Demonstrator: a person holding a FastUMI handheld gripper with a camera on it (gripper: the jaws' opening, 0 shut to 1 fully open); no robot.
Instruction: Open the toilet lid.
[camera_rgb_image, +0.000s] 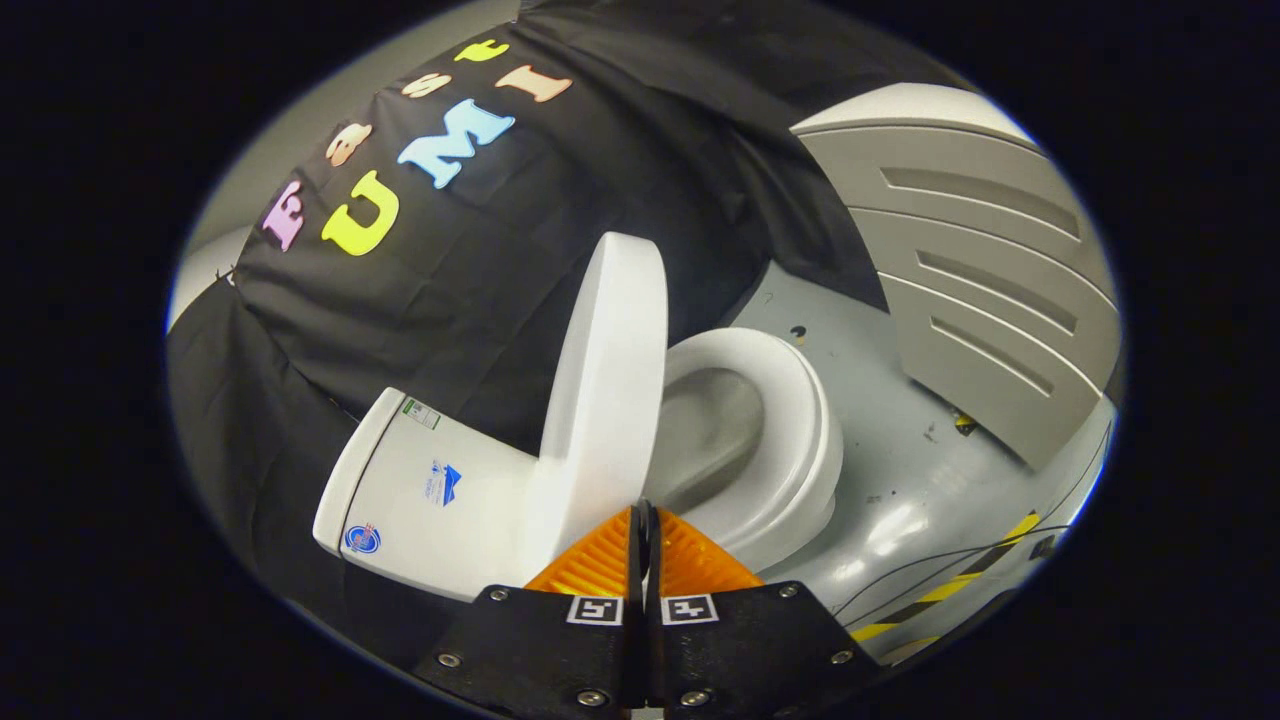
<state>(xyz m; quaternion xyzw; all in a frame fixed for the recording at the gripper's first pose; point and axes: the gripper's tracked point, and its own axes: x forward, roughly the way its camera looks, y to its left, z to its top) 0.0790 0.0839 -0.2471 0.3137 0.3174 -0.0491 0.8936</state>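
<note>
Your tool (645, 515) has its two fingers pressed together with only a thin slit between them, and you cannot tell whether the lower edge of the toilet lid (605, 385) is pinched in that slit or just sits right at the tips. The lid stands raised, close to upright, leaning toward the white tank (430, 490), which lies just to the left of the fingers and carries a few small stickers. To the right of the lid, the seat (800, 440) rings the open bowl (705, 430), just beyond your fingertips. The toilet stands on a grey floor (900, 500), with a grey slotted panel (985, 300) further off and a yellow-and-black striped tape (950, 585) near the tool's right side.
</note>
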